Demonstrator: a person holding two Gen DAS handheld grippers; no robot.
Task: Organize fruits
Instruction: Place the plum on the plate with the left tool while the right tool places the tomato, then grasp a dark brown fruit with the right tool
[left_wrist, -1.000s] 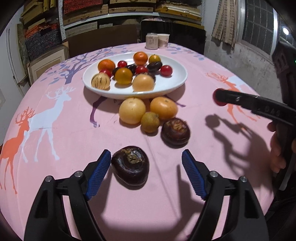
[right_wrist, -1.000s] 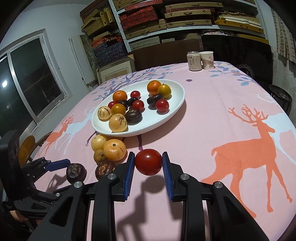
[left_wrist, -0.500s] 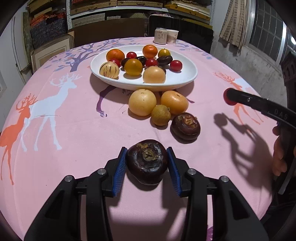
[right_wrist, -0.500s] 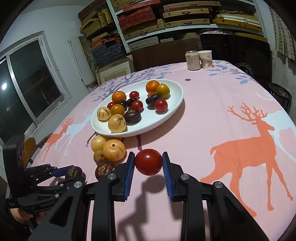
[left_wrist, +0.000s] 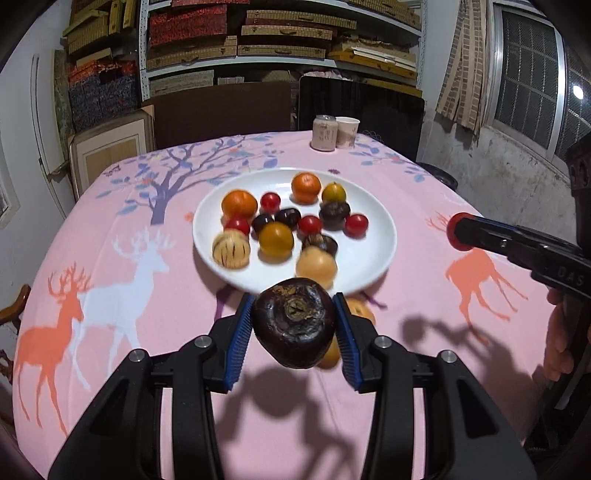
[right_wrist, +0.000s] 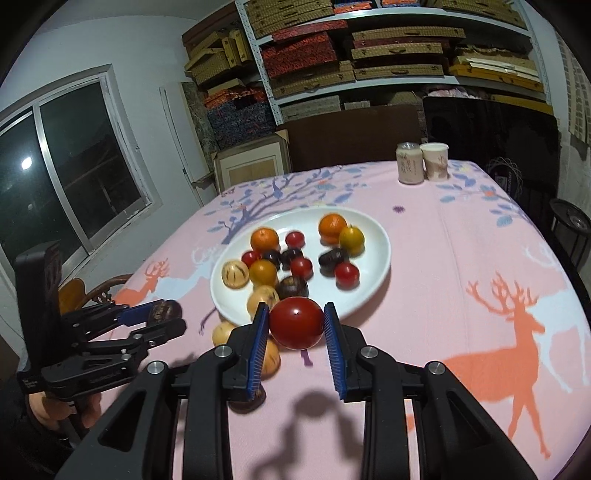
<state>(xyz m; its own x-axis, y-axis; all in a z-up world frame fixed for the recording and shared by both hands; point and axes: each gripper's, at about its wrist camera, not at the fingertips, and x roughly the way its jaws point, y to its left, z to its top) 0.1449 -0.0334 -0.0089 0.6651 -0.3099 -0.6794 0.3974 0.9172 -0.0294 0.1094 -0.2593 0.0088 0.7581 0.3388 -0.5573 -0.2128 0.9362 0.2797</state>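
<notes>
My left gripper (left_wrist: 294, 325) is shut on a dark purple-brown fruit (left_wrist: 294, 326), held off the cloth just in front of the white plate (left_wrist: 376, 254). In the right wrist view my right gripper (right_wrist: 296, 325) is shut on a red tomato (right_wrist: 296, 323), also raised, near the plate's (right_wrist: 373, 284) front rim. The plate carries several oranges, small red tomatoes, dark fruits and yellow striped fruits. The left gripper (right_wrist: 162, 314) shows at the left with its dark fruit. The right gripper (left_wrist: 458, 232) shows at the right with the tomato (left_wrist: 451, 232). Yellow fruits (right_wrist: 223, 332) lie on the cloth before the plate, partly hidden.
A pink tablecloth (left_wrist: 110, 295) with deer prints covers the round table. A can (left_wrist: 324, 133) and a paper cup (left_wrist: 347, 132) stand at the far edge. A hand (left_wrist: 559, 347) grips the right tool. Shelves of boxes fill the back wall; a chair (right_wrist: 85, 291) stands at the left.
The left jaws closed on the dark fruit, which lay on the cloth, and lifted it toward the plate. The right gripper rose with the tomato.
</notes>
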